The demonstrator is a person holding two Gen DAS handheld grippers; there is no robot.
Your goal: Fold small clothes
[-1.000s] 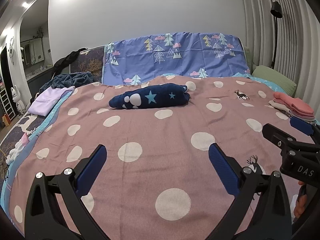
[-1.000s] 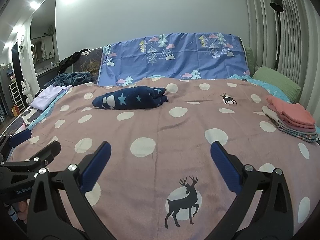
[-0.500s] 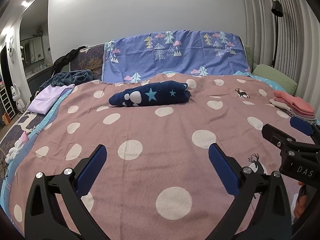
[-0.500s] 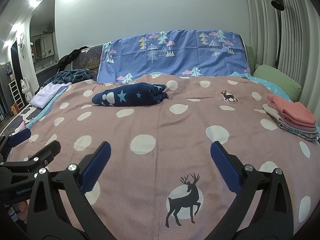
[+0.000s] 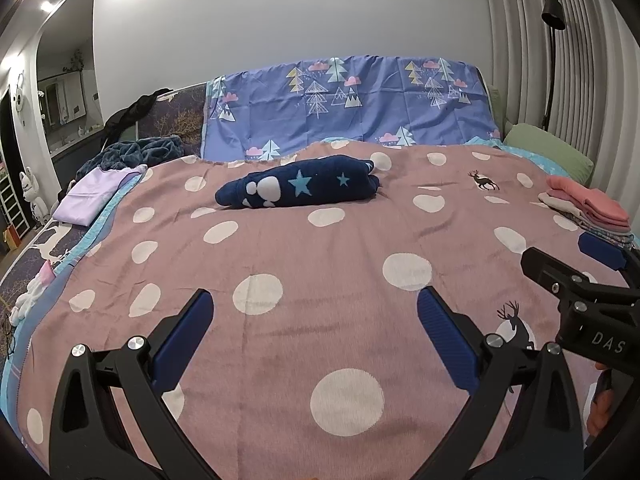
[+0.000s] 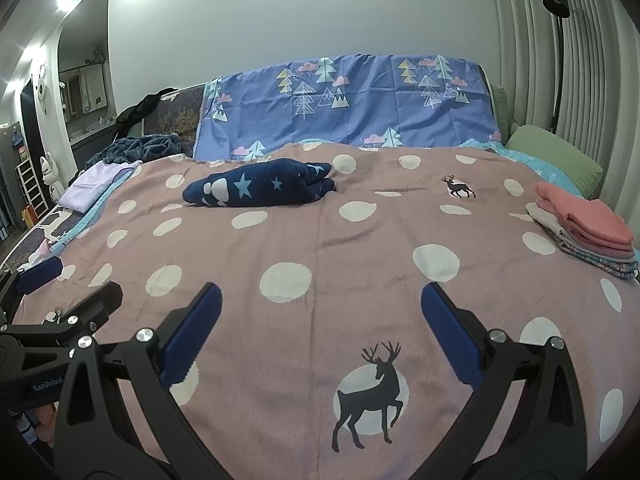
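Note:
A dark navy garment with stars and white blobs (image 5: 298, 187) lies bunched on the far middle of the pink polka-dot blanket (image 5: 320, 264); it also shows in the right wrist view (image 6: 260, 184). My left gripper (image 5: 314, 312) is open and empty, low over the near blanket. My right gripper (image 6: 320, 304) is open and empty beside it, and shows at the right edge of the left wrist view (image 5: 576, 280). A stack of folded clothes with a pink piece on top (image 6: 584, 224) sits at the right edge of the bed.
A blue tree-print sheet (image 5: 348, 104) hangs over the headboard. A green pillow (image 6: 556, 152) lies at the far right. A lilac garment (image 5: 96, 196) and a dark teal blanket (image 5: 140, 152) lie at the far left. A floor lamp (image 6: 558, 20) stands by the curtain.
Both grippers have crept slightly forward and lower over the blanket. Both stay open, and the clothes have not moved.

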